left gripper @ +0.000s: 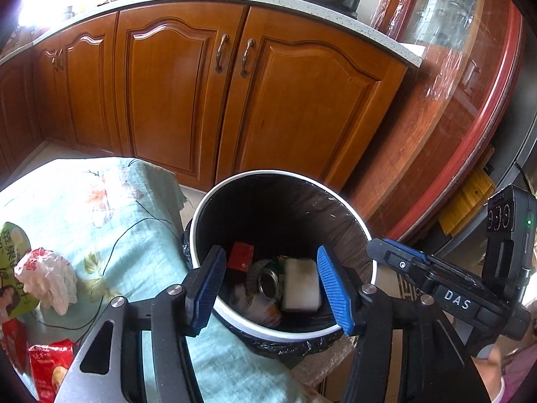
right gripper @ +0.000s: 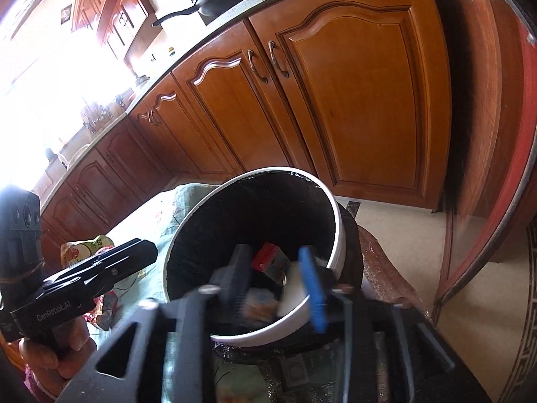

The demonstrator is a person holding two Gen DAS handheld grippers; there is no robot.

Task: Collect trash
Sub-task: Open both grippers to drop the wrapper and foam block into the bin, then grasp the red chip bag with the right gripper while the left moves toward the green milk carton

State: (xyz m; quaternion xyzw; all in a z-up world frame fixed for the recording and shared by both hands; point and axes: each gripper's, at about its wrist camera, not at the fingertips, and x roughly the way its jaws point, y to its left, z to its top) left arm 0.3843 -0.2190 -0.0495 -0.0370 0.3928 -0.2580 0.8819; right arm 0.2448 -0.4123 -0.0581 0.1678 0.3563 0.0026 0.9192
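Observation:
A white-rimmed trash bin [left gripper: 214, 208] with a black liner stands beside the cloth-covered table. Inside lie a white sponge [left gripper: 300, 285], a can [left gripper: 268, 282] and a red box [left gripper: 241, 256]. My left gripper [left gripper: 270, 290] is open and empty, hovering over the bin's near rim. My right gripper [right gripper: 277, 288] is open and empty over the same bin [right gripper: 335, 235], blurred; it also shows at the right of the left wrist view [left gripper: 419, 268]. On the table lie a crumpled white bag [left gripper: 47, 278], a red snack packet [left gripper: 47, 366] and a green wrapper [left gripper: 13, 245].
The table's light green floral cloth [left gripper: 110, 208] lies left of the bin, with a thin black cable across it. Wooden cabinets [left gripper: 201, 94] stand behind, pots on the counter. A red-edged round table [left gripper: 470, 117] is at right.

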